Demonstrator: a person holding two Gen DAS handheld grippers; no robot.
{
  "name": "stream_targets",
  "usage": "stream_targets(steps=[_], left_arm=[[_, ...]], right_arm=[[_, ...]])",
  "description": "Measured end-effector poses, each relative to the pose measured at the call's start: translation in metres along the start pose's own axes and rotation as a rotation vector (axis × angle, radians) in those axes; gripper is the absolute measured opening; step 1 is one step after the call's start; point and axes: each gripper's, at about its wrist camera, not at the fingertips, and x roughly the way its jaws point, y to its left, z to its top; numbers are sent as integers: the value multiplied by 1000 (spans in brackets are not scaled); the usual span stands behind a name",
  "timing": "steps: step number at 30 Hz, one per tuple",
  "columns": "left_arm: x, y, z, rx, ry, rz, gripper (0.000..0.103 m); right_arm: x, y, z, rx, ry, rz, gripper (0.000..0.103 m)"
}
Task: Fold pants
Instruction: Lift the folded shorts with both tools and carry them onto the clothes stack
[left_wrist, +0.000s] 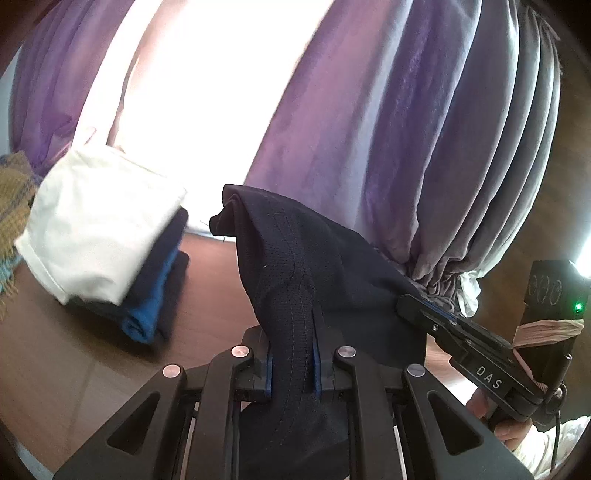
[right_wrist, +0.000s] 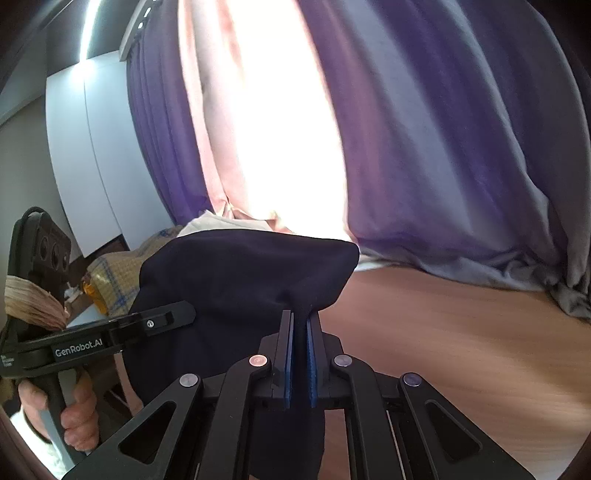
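Observation:
Dark navy pants (left_wrist: 295, 273) hang lifted above the wooden table, stretched between my two grippers. My left gripper (left_wrist: 292, 356) is shut on a thick stitched band of the pants. At the right of the left wrist view the right gripper (left_wrist: 408, 301) bites the cloth's other edge. From the right wrist the same pants (right_wrist: 236, 280) bulge in front, with my right gripper (right_wrist: 300, 325) shut on a thin fold of them. The left gripper (right_wrist: 186, 314) shows at the left, held by a hand (right_wrist: 77, 410), its tips against the cloth.
A stack of folded clothes, white (left_wrist: 96, 221) on top of blue and dark ones, lies on the brown table (left_wrist: 74, 354) at the left. Purple curtains (left_wrist: 406, 147) and a bright window fill the background. A yellow checked cloth (right_wrist: 110, 277) lies far left.

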Motion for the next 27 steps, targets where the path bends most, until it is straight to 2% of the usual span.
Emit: stream_targets(steps=[9,13,21,27], left_arm=[[-15,96,60,91,51,-110,15],[-16,130,88,128,70,-129,15],[-3,191,146,149,91,-117,15],[14,226,170,161,122,-77,16]], right_arm=[[48,80,23,64,-70,-102,8],[73,112,34,98,-100,-137,8],[129,159,74,84,-113,-165,8],[177,172,94,76,-72,-153,8]])
